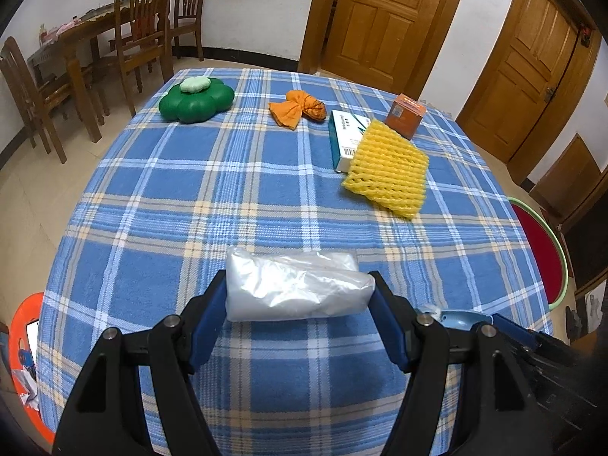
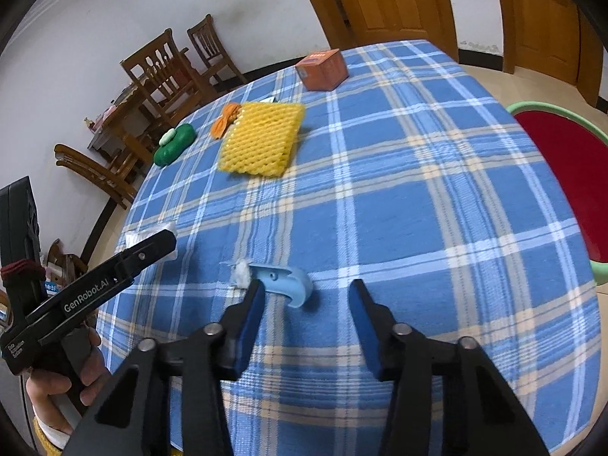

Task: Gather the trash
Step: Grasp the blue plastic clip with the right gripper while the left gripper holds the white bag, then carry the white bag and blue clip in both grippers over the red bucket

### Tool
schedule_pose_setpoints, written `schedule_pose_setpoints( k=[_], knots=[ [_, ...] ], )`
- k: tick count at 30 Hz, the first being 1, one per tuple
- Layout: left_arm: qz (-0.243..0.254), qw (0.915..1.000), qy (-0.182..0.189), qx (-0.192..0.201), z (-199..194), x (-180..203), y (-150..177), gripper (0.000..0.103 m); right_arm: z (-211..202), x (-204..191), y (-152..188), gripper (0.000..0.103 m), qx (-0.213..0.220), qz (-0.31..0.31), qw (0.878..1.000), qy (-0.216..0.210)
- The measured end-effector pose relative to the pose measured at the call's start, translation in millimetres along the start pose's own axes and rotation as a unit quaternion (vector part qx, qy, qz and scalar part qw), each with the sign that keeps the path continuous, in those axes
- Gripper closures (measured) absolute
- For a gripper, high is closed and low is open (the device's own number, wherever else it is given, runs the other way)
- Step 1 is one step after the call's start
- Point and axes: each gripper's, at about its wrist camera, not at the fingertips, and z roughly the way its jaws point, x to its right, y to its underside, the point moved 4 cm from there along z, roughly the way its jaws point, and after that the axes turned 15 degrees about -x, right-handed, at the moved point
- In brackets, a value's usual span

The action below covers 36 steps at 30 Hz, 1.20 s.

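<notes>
Clamping a crumpled clear plastic bag (image 1: 296, 288) crosswise with the left gripper (image 1: 298, 279), both blue pads (image 1: 207, 326) pressing on its ends and standing fairly wide around it. Holding that bag low over the near part of the blue plaid tablecloth (image 1: 228, 197) (resting on the cloth or just lifted, impossible to tell).

Seeing the same tool from the right wrist camera as a black finger lying across the bag near the table's left edge, with a hand (image 2: 64, 380) wrapping its handle.

Pointing the right gripper (image 2: 304, 285) steeply down at a light blue plastic hook (image 2: 285, 279) lying on the cloth. Keeping the jaws at a middling gap, gripping nothing: the left pad sitting right at the hook's straight end (touching or just beside, hard to say), the right pad standing apart from its curved end. Noting a small white cotton wad (image 2: 241, 268) just beside the hook, outside the left pad.

Looking farther up the table and finding a yellow foam fruit net (image 1: 385, 165) overlapping the corner of a white and green carton (image 1: 344, 133), with a small orange box (image 1: 404, 116) just behind them. Finding a knotted orange bundle (image 1: 298, 110) to their left and, well apart again, a green flower-shaped container (image 1: 195, 102) with a pale lid.

Catching a red stool with a green rim (image 1: 539, 243) beside the table's right edge, and an orange-rimmed bin (image 1: 26, 342) on the floor at the lower left.
</notes>
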Motion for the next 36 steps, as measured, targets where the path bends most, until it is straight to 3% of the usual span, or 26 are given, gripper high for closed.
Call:
schedule_pose_setpoints(
  k=[7,22,36],
  knots=[
    [0.001,1.0,0.003,0.0,1.8,-1.0,0.4,0.032,5.1,-1.3,-1.1,0.088,-0.001,-0.003,1.0,-0.005],
    [0.027,0.9992,0.027,0.01,-11.8,24.1,-9.9,0.032,-32.2,19.9,-8.6,0.09,0.07,0.018,0.997,0.003],
    [0.107,0.9923,0.061,0.014,-24.4,96.2,-34.7,0.032,-84.9,81.7,-22.4,0.09,0.141,0.092,0.985,0.033]
  ],
)
